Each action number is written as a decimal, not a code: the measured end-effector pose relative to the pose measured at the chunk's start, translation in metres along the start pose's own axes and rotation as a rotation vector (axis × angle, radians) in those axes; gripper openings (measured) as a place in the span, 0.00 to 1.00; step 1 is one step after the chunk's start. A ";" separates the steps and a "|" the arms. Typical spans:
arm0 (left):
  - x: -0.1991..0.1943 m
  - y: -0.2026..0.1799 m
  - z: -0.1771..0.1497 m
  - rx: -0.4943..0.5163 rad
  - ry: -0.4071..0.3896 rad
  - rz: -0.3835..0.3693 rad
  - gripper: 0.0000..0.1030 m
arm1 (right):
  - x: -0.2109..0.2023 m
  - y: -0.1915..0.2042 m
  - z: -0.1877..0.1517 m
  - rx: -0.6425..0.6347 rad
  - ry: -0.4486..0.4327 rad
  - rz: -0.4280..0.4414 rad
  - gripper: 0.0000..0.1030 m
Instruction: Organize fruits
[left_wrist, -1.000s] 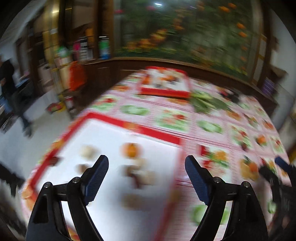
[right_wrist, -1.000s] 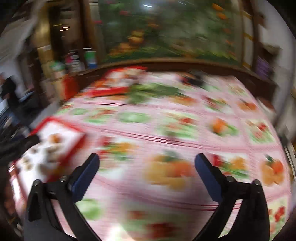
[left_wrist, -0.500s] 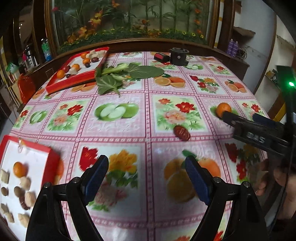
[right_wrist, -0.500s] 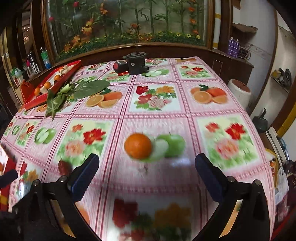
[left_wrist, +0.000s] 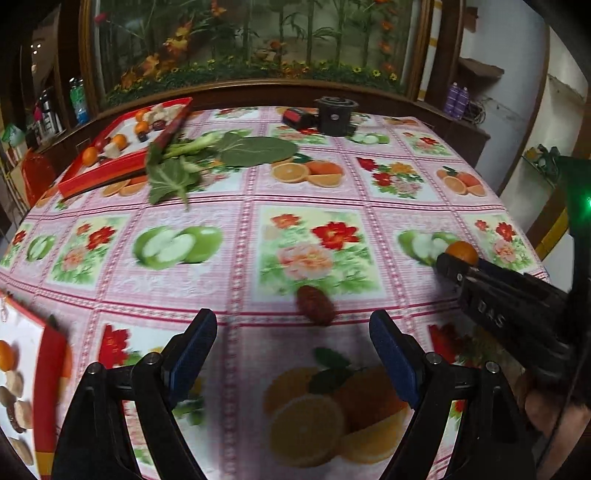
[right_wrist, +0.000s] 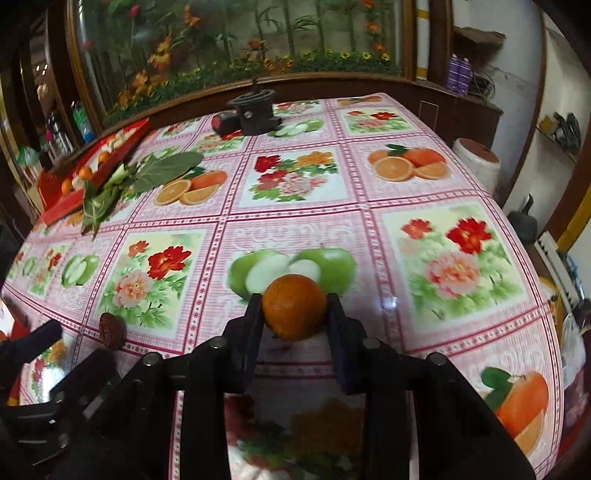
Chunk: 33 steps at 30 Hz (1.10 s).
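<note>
My R gripper (right_wrist: 295, 314) pinches orange (right_wrist: 293, 312) w/ both pads; L gripper (left_wrist: 291, 354) spread just short of date (left_wrist: 316, 304). I'd lift straight, grip steady.

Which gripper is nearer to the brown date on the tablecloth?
Left. The left gripper is open with the date just ahead of its fingertips. The right gripper is off to the date's right, shut on the orange.
</note>
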<state>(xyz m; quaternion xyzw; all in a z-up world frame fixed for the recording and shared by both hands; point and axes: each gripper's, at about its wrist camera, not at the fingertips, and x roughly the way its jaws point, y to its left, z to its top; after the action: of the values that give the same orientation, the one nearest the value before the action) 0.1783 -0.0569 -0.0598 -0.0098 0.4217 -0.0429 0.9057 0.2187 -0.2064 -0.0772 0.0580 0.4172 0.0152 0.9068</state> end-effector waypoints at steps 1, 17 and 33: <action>0.002 -0.003 0.001 0.001 -0.005 0.006 0.82 | -0.001 -0.003 0.000 0.012 -0.004 0.006 0.33; -0.001 0.005 -0.015 0.015 0.041 0.074 0.00 | -0.011 0.008 -0.002 -0.017 -0.021 0.055 0.33; -0.103 0.049 -0.083 0.035 -0.028 0.055 0.00 | -0.120 0.072 -0.085 -0.128 -0.054 0.088 0.34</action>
<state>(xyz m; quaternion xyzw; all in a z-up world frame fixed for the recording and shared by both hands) 0.0524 0.0019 -0.0378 0.0169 0.4081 -0.0253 0.9124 0.0773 -0.1362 -0.0333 0.0186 0.3877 0.0801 0.9181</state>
